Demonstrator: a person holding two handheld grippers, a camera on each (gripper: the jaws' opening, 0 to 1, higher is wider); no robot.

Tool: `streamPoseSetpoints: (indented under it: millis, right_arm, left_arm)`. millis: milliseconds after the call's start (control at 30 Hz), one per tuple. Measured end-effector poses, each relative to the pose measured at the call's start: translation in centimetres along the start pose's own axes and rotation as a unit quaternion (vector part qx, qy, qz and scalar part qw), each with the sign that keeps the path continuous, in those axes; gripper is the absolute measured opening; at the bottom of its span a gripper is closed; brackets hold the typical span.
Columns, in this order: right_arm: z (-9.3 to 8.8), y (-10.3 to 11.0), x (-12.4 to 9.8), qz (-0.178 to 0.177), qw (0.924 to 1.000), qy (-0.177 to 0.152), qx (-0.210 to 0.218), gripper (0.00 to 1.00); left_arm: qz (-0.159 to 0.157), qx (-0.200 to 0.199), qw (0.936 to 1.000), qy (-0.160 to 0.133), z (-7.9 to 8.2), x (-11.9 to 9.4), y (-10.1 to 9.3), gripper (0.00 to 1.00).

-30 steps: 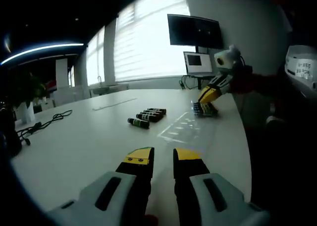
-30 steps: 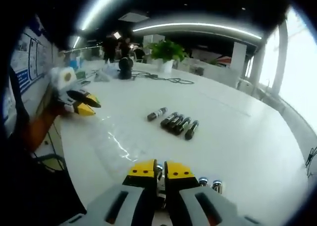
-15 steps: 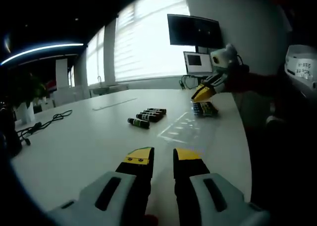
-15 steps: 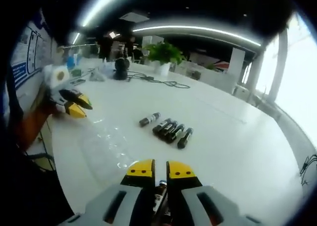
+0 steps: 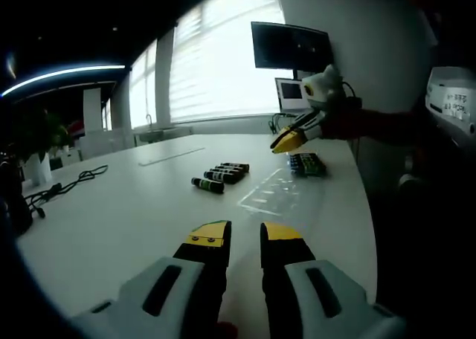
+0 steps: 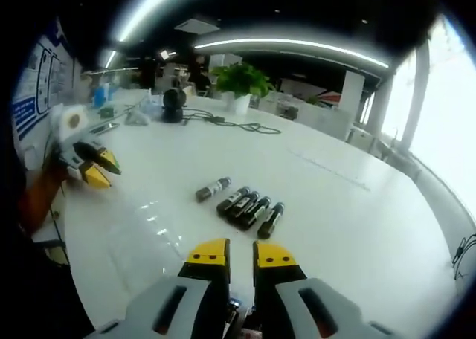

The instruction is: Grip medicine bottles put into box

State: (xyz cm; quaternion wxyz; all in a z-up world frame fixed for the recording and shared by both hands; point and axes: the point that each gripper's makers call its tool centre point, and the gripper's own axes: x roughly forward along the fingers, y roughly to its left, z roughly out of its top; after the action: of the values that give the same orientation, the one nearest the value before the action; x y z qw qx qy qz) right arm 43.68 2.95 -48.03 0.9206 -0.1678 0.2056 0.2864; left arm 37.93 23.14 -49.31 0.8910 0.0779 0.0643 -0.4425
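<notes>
Small dark medicine bottles [image 6: 242, 203] lying in a row on white bench [image 6: 357, 227], probably light, rigid, slick; best pinched mid-body by right tool [image 6: 239, 253], slightly open, empty.

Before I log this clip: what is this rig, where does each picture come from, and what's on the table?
A person holds two hand tools, each ending in a yellow-tipped claw with a camera riding on it. The left gripper view looks past the left claw, open and empty, across a white table. The right claw, also open, appears there too. On the table lie five dark medicine bottles, a clear plastic tray and a small box of bottles. Nothing is held.
</notes>
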Motion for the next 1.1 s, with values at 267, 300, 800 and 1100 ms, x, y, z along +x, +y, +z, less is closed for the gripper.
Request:
streamPoseSetpoints:
  millis: [267,300,800,1100]
  right_arm:
    - [0.9,-1.5,2.0,-0.007,1.0,0.001,0.005,0.1]
    - [1.0,-1.7,2.3,-0.011,0.9999,0.002,0.008,0.11]
    - [1.0,-4.1,6.0,-0.039,0.999,0.021,0.0,0.12]
    - [1.0,-4.3,7.2,-0.033,0.9988,0.032,0.016,0.13]
  left_arm:
    - [-0.001,-0.001,1.0,-0.001,0.0,-0.1,0.0,0.1]
    - [-0.001,-0.001,1.0,-0.001,0.0,-0.1,0.0,0.1]
    - [-0.002,-0.003,1.0,-0.004,0.1,-0.1,0.0,0.1]
    - [-0.003,-0.002,1.0,-0.004,0.1,-0.1,-0.1,0.1]
